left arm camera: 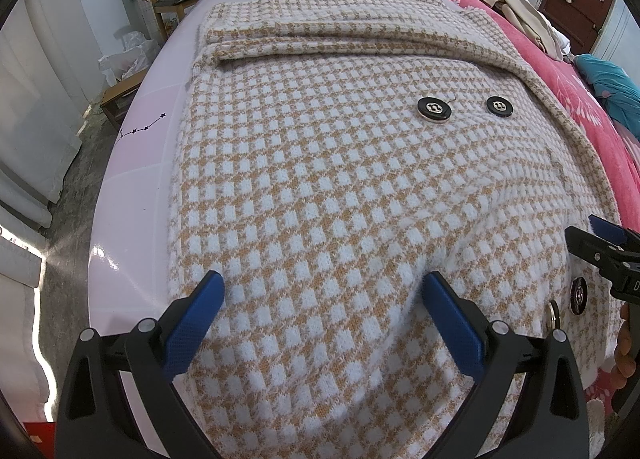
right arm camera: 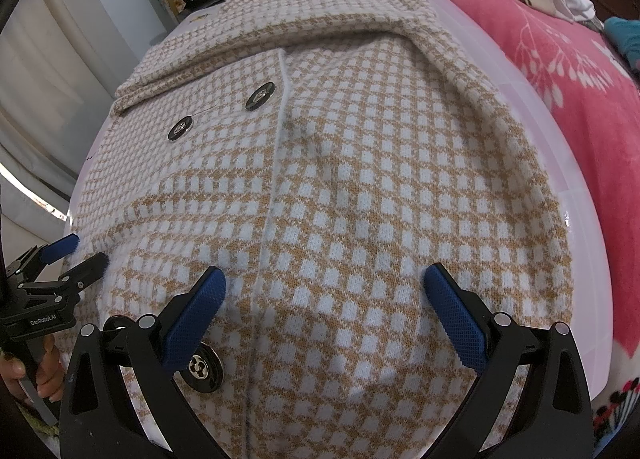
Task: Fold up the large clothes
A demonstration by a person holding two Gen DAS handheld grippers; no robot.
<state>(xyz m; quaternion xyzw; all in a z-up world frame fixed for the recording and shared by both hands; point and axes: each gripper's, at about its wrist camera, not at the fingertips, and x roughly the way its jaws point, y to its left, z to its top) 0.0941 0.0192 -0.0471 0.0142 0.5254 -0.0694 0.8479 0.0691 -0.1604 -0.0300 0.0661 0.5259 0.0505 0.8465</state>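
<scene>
Both grippers' jaws gape above checked coat hem.

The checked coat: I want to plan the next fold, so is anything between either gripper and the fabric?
Nothing visible. The left gripper and the right gripper both hang open right over the checked coat, with only bare knit between their fingers. The black buttons lie flat on the coat.
</scene>
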